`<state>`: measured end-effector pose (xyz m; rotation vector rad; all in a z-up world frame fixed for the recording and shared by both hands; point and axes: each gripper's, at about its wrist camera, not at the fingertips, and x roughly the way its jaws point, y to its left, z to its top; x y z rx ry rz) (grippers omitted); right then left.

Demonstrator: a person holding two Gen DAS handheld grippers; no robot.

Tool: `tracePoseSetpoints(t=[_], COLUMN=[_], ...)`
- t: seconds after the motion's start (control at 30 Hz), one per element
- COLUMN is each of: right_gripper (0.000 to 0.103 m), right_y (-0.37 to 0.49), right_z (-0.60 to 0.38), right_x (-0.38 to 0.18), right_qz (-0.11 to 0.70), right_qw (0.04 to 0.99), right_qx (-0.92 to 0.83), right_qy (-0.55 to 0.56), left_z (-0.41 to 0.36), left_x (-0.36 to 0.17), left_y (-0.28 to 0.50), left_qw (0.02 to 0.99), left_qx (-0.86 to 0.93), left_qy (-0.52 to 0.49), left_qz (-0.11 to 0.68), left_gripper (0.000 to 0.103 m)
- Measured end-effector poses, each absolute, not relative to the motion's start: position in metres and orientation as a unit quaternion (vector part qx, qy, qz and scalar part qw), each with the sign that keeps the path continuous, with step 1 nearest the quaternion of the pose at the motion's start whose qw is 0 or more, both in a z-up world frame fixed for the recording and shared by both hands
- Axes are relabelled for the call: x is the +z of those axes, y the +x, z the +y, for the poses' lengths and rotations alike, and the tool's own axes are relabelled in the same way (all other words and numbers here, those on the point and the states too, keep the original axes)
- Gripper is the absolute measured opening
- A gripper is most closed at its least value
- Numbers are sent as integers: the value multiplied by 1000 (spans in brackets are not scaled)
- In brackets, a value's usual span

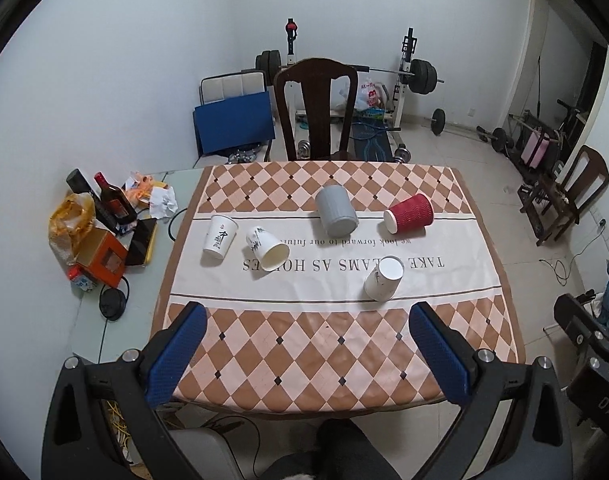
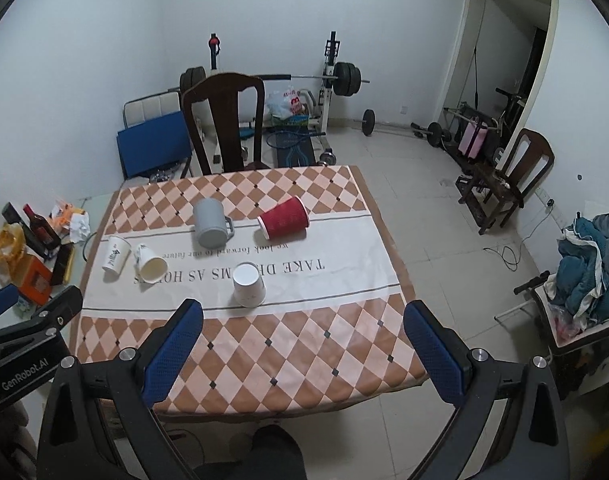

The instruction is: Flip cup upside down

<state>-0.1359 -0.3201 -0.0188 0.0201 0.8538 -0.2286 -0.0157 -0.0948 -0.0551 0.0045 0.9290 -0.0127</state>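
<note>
Left gripper [image 1: 306,354] and right gripper [image 2: 302,350] both gape wide, empty, low in frame; red ribbed paper cup [image 2: 284,219] lies sideways mid-frame on checked tablecloth [image 2: 288,344]

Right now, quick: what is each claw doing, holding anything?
Left claw: open, holding nothing, above the near edge of the table.
Right claw: open, holding nothing, also short of the cups.

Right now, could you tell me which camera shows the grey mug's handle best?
The right wrist view: the grey mug shows its handle on its right side. In the left wrist view the mug appears, but its handle is hidden.
</note>
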Motion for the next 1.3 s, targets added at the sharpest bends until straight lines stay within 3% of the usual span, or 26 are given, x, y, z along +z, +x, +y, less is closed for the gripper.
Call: tracePoseSetpoints(t=[1.3], right_gripper=[101], right_y=[-149], right_z=[-315], right_x=[-7], right_qz=[403], right_qw=[908], right_qx=[-112], right_qy=[9], left_z=[-99], left_x=[-39], left_y=[-26], left_qw=[894], left_qx=[-7], left_qy=[11], left_qz=[448], left_gripper=[103])
